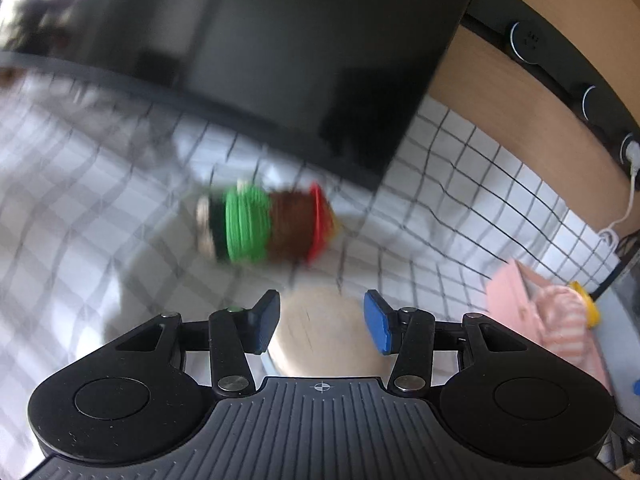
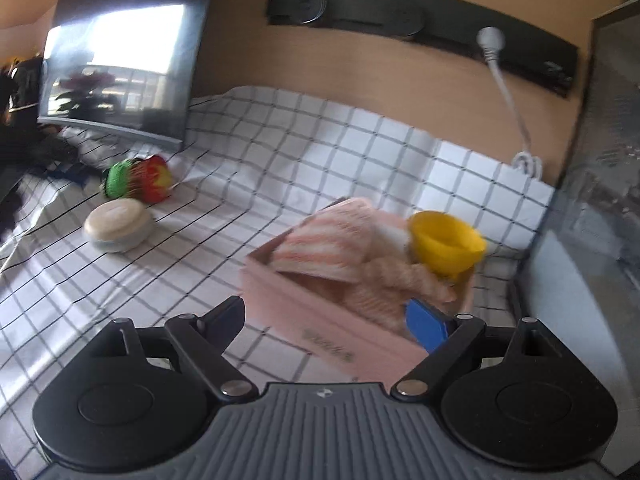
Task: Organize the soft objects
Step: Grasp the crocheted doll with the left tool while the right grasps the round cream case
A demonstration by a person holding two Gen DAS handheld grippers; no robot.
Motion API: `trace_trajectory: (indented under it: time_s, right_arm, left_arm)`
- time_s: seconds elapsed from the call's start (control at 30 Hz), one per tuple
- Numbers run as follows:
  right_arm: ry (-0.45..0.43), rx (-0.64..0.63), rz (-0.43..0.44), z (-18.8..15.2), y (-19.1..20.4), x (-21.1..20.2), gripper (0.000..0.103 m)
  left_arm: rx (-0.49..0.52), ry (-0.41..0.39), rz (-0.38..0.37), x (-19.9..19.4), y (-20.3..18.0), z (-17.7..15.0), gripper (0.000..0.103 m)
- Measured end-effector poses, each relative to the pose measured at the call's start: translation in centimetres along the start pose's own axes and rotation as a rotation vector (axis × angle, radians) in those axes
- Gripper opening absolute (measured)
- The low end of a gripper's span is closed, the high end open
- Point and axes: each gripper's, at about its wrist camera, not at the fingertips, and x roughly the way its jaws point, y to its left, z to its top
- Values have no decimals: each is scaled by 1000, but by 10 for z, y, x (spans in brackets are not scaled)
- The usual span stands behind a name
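Your left hand-held gripper point(image 1: 320, 322) fills the bottom of its frame, blue pads spread with nothing between them. Just past and below the pads sits the round cream-topped cushion point(image 1: 320, 332). Beyond it, centre frame, the crocheted burger toy in green, brown and red point(image 1: 266, 226) lies on its side on the checked cloth point(image 1: 460, 184), stack axis running left-right. Your right hand-held gripper point(image 2: 332, 320), also spread, hovers at the pink box of striped cloths point(image 2: 320, 320), so the left is nearer.

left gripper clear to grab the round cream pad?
Probably yes. The left gripper is open, the round cream pad sits right between its fingers, and nothing blocks it; the crocheted burger lies beyond.
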Motion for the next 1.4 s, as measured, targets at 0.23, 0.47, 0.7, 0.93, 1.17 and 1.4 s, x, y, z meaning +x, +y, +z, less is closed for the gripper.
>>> trace_trajectory:
  time_s: [0.23,0.47,0.7,0.93,1.17,1.4]
  right_arm:
    - [36,-33,54,-7,46,0,88]
    - [124,-16,72,-22,65,0,88]
    - [171,42,178,-14,66,15,88]
    - [106,-136,298,33,125,64,93]
    - [51,-258,324,64,206,144,101]
    - [176,-227,348,68,216,192,103]
  left_arm:
    - [223,-29,23,52,15,67,51]
    - [169,21,36,113,37,101,51]
    - [57,145,-145,123,57,100,53]
    - [294,95,-118,71,13,55,53]
    - [353,75,-88,71,8,46,53]
    - [422,104,-125,82,14,58,53]
